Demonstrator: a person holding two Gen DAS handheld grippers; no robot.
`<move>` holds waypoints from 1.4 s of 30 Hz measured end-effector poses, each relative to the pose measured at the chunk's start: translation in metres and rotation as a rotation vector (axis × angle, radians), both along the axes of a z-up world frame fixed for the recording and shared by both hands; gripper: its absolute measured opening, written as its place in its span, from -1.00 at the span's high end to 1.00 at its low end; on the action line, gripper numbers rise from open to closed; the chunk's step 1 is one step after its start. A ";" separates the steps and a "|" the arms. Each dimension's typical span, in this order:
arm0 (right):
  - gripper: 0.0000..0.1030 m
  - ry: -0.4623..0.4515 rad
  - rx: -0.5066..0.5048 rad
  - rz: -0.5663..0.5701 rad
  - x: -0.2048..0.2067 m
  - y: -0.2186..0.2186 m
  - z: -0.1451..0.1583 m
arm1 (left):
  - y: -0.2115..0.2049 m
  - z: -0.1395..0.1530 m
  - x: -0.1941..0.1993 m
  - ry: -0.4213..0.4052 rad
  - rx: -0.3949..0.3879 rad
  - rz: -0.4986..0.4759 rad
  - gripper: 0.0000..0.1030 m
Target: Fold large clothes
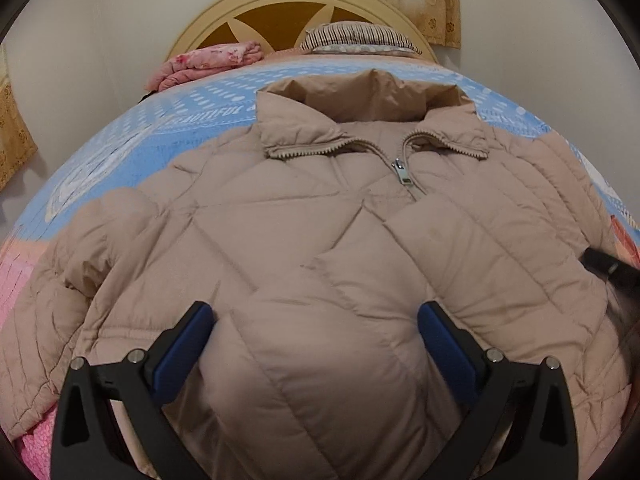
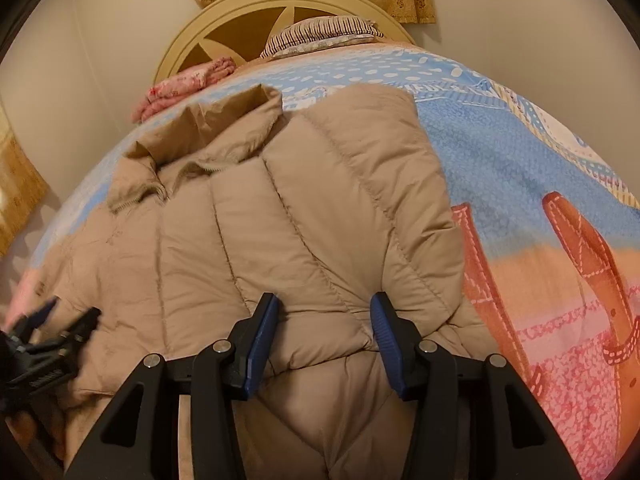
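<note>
So the left gripper point(image 1: 316, 320) has its jaws spread wide over the front of the puffy tan jacket point(image 1: 320, 220), nothing pinched, pads just resting around the padding. The zipper pull point(image 1: 402, 172) sits further ahead of it, near the collar. Over on the right, the right gripper point(image 2: 324, 316) is half closed and squeezing a fold of the jacket's side. Blue blanket point(image 2: 520, 152) lies off to its right.
</note>
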State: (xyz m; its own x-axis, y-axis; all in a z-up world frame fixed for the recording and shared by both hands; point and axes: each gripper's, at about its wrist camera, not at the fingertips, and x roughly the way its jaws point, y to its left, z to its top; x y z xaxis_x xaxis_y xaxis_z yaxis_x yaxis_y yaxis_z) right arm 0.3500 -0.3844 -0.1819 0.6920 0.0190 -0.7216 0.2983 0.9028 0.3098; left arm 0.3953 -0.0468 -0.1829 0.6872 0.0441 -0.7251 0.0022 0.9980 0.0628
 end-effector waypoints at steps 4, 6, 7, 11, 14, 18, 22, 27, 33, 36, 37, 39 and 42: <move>0.04 -0.108 0.011 -0.069 -0.008 -0.010 0.040 | -0.008 0.000 -0.006 -0.020 0.021 0.007 -1.00; 0.04 -0.132 0.003 -0.055 0.004 -0.011 0.057 | -0.006 0.002 -0.008 -0.019 0.017 0.006 -1.00; 0.04 -0.129 -0.025 -0.041 0.012 -0.009 0.061 | -0.005 0.002 -0.008 -0.018 0.013 0.006 -1.00; 0.04 -0.096 -0.109 0.004 0.058 -0.008 0.054 | -0.002 0.002 -0.009 -0.017 -0.001 0.007 -1.00; 0.04 -0.024 -0.157 0.017 0.083 -0.011 0.028 | -0.001 0.001 -0.008 -0.015 -0.008 0.006 -1.00; 0.05 0.051 -0.095 0.025 0.094 -0.027 -0.010 | 0.000 0.001 -0.008 -0.012 -0.020 0.003 -1.00; 0.05 0.067 -0.102 0.028 0.099 -0.028 -0.018 | 0.000 0.000 -0.008 -0.010 -0.024 0.001 -1.00; 0.05 0.099 -0.129 0.030 0.096 -0.022 -0.004 | 0.000 0.000 -0.007 -0.010 -0.030 0.005 -1.00; 0.04 -0.028 -0.082 0.107 0.044 0.012 0.056 | 0.000 0.000 -0.007 -0.009 -0.032 0.004 -1.00; 0.04 -0.029 -0.123 0.186 0.024 0.050 0.055 | 0.000 0.000 -0.007 -0.009 -0.031 0.004 -1.00; 0.04 -0.020 -0.127 0.197 0.019 0.061 0.047 | 0.000 0.000 -0.007 -0.009 -0.031 0.005 -1.00; 0.04 0.008 -0.123 0.214 0.016 0.074 0.028 | 0.000 0.000 -0.006 -0.009 -0.033 0.005 -1.00; 0.04 0.037 -0.125 0.208 0.016 0.081 -0.005 | 0.000 -0.001 -0.006 -0.007 -0.036 0.005 -1.00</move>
State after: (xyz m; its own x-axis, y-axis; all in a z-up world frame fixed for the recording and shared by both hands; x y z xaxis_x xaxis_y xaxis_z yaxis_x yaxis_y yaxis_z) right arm 0.3663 -0.3033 -0.1865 0.6560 0.0671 -0.7518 0.1112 0.9766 0.1842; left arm 0.3892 -0.0469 -0.1836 0.6921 0.0213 -0.7214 -0.0029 0.9996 0.0268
